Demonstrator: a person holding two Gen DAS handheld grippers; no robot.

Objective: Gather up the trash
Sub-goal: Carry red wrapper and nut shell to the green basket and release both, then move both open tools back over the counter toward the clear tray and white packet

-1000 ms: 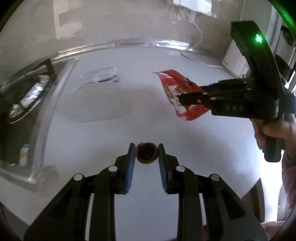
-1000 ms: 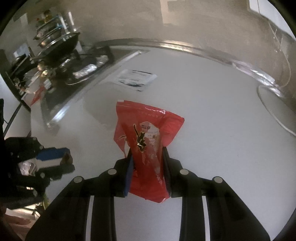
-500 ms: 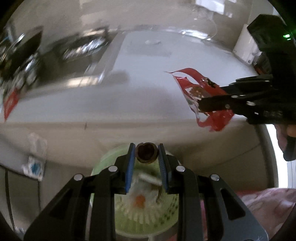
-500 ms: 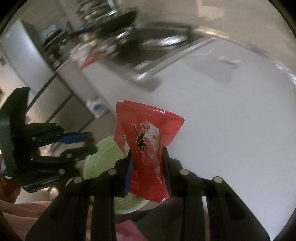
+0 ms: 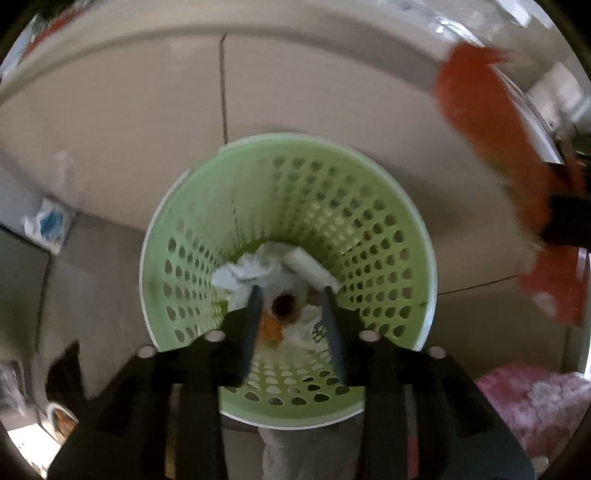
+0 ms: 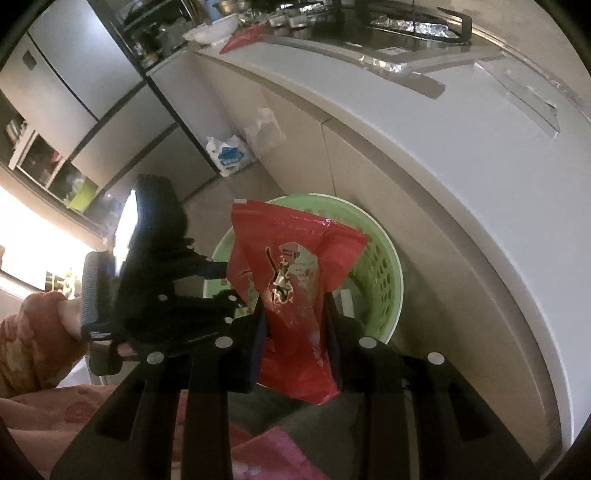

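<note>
My left gripper (image 5: 291,314) hangs over the mouth of a green perforated trash basket (image 5: 369,229) and its jaws have spread. The small brown nutshell (image 5: 283,306) is between them, touching neither pad, above crumpled white paper (image 5: 258,269) in the basket. My right gripper (image 6: 295,314) is shut on a red snack wrapper (image 6: 291,273) and holds it just above the basket's rim (image 6: 391,273). The wrapper shows blurred at the right of the left wrist view (image 5: 487,129). The left gripper's body (image 6: 159,280) shows left of the wrapper.
The basket stands on the floor against beige cabinet doors (image 5: 147,110) below a white countertop (image 6: 480,122). A stove with foil (image 6: 406,22) is on the counter. A white and blue bag (image 6: 229,155) lies on the floor. Pink fabric (image 5: 535,402) is at lower right.
Both grippers swung off the countertop and down over the green basket. The left jaws have widened and the nutshell is loose between them. The right still grips the wrapper.
</note>
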